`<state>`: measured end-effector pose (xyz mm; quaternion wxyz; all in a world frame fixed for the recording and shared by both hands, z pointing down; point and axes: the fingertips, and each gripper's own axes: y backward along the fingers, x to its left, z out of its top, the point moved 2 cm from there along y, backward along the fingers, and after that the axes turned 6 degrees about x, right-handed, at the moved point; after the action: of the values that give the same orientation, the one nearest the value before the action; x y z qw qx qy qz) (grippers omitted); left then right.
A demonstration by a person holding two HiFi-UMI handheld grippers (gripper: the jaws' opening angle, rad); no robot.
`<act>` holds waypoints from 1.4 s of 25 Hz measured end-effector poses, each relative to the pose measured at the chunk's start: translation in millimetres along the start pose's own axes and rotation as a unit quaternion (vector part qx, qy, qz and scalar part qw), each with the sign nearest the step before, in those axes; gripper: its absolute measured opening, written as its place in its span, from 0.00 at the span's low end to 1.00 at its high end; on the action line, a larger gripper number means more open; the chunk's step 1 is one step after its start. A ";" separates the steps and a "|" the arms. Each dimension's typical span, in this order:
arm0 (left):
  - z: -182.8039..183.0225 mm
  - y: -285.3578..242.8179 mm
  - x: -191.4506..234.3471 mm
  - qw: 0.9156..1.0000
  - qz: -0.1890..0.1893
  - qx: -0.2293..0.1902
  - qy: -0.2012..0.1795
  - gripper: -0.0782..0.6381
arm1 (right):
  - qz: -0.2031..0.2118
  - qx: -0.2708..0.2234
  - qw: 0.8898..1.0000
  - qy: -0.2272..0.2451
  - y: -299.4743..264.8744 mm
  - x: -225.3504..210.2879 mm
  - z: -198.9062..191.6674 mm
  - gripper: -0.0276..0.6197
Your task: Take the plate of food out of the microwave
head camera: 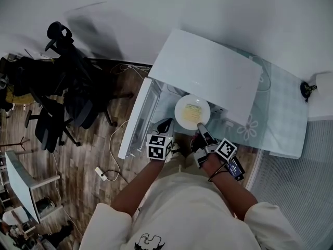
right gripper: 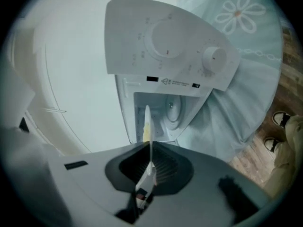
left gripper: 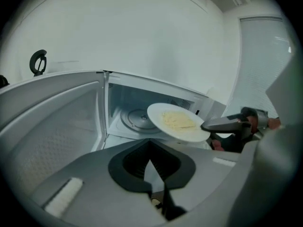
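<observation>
The right gripper (head camera: 201,131) pinches the plate (head camera: 181,116) by its rim, the plate just beyond its fingers, outside the microwave (head camera: 208,72). The left gripper (head camera: 165,125) has its fingers together, empty. Hold the plate level so the food (head camera: 193,110) won't slide.

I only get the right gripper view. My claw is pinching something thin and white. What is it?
Observer: A round white plate, edge-on to you. The left gripper view shows yellow food spread across it.
Operator: Is it out yet?
Observer: The head view shows the whole plate in front of the microwave, clear of its top.
Operator: Where's my other claw?
Observer: The left claw is shut and empty, beside the open door, not touching the plate.
</observation>
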<state>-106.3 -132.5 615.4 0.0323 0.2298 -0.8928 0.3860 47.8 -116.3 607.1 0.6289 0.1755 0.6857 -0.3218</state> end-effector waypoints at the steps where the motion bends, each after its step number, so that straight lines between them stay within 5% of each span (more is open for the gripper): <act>1: -2.9 0.1 -0.2 1.000 0.002 0.001 0.005 0.12 | 0.007 0.001 1.000 0.002 1.9 8.3 -1.4 0.08; 7: 7.8 11.7 -9.3 1.000 0.002 -0.023 0.010 0.12 | 0.015 0.009 1.000 -0.004 16.2 38.6 -8.1 0.08; 16: 7.4 43.0 -13.9 0.998 0.026 -0.048 0.025 0.12 | 0.000 0.039 0.999 -0.016 45.1 22.6 -24.3 0.08; 20: 22.1 71.3 -30.9 0.997 0.026 -0.077 -0.011 0.12 | 0.009 0.053 0.999 -0.001 57.8 41.0 -26.4 0.08; 35: 41.6 94.9 -40.1 0.993 0.034 -0.110 0.000 0.12 | 0.046 0.062 0.996 0.045 47.1 74.8 -20.6 0.08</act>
<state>-106.8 -89.8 512.8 0.0444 0.1943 -0.9371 0.2865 51.8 -80.4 523.8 0.5994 0.2595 0.6832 -0.3265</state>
